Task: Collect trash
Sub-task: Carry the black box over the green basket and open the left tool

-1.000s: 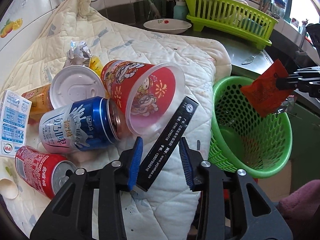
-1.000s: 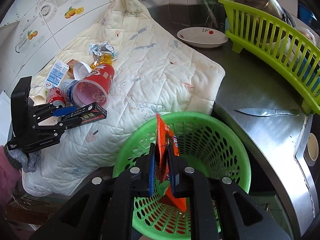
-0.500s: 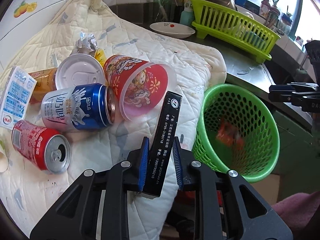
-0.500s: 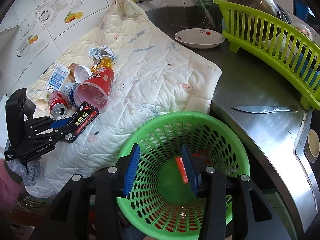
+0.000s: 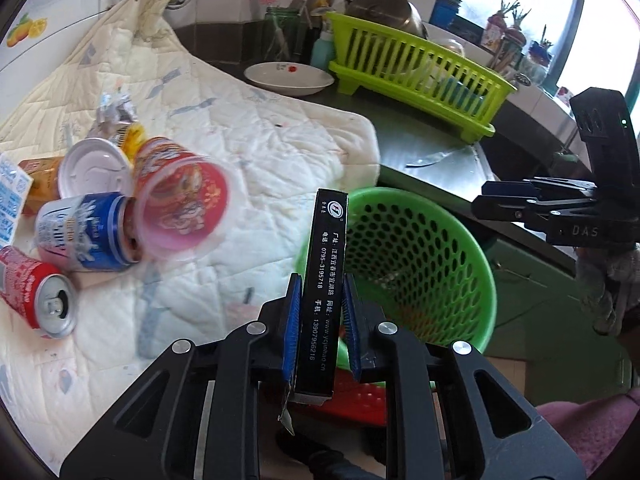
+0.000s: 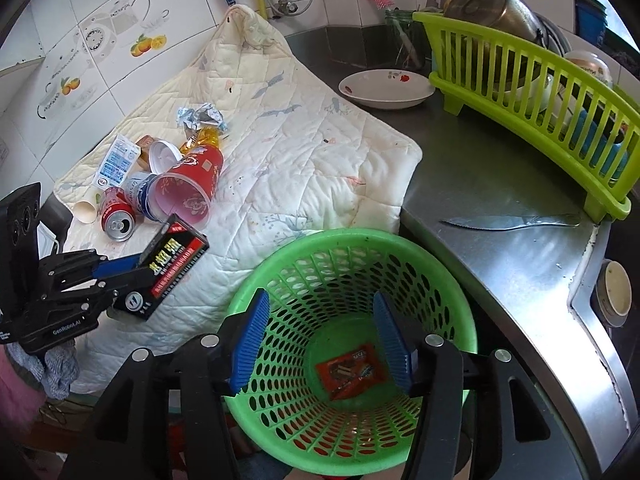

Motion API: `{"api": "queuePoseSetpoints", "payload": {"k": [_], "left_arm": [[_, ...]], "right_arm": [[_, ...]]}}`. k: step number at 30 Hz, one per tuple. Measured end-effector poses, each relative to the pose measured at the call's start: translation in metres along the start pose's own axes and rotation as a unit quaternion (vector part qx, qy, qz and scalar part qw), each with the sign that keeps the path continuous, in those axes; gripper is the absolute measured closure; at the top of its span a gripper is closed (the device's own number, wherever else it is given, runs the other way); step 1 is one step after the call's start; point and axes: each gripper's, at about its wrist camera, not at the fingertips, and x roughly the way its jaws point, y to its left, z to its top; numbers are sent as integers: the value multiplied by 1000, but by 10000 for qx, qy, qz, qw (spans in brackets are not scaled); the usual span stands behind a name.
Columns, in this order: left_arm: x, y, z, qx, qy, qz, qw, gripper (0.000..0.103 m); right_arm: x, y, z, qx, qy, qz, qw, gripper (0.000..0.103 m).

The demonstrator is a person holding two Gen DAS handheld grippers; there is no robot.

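My left gripper [image 5: 320, 312] is shut on a flat black box [image 5: 323, 280] and holds it above the quilt, beside the green basket [image 5: 452, 248]. It shows in the right wrist view too [image 6: 132, 268], with the box [image 6: 172, 264]. My right gripper [image 6: 320, 332] is open and empty over the basket [image 6: 280, 264]. A red wrapper [image 6: 352, 370] lies on the basket floor. A red cup [image 5: 180, 208], a blue can [image 5: 84, 236], a red can [image 5: 36, 296] and a white lid [image 5: 94, 168] lie on the quilt [image 5: 260, 168].
A milk carton [image 6: 116, 162], crumpled foil [image 6: 202, 118] and a small paper cup [image 6: 86, 210] lie by the cans. A knife [image 6: 508, 222] lies on the steel counter. A white dish [image 6: 386, 88] and a green dish rack [image 6: 532, 116] stand behind.
My right gripper opened and the red wrapper dropped into the basket. My left gripper shut on the black box, lifted it off the quilt and swung it toward the basket.
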Motion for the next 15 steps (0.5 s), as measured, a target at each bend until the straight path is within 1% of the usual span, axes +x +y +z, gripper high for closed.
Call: {"api": "queuePoseSetpoints", "payload": {"k": [9, 15], "left_arm": [[24, -43, 6, -32, 115, -350, 9993, 84], [37, -70, 9, -7, 184, -451, 9988, 83]], "right_arm": [[-26, -24, -13, 106, -181, -159, 9997, 46], [-40, -41, -22, 218, -258, -204, 9992, 45]]}}
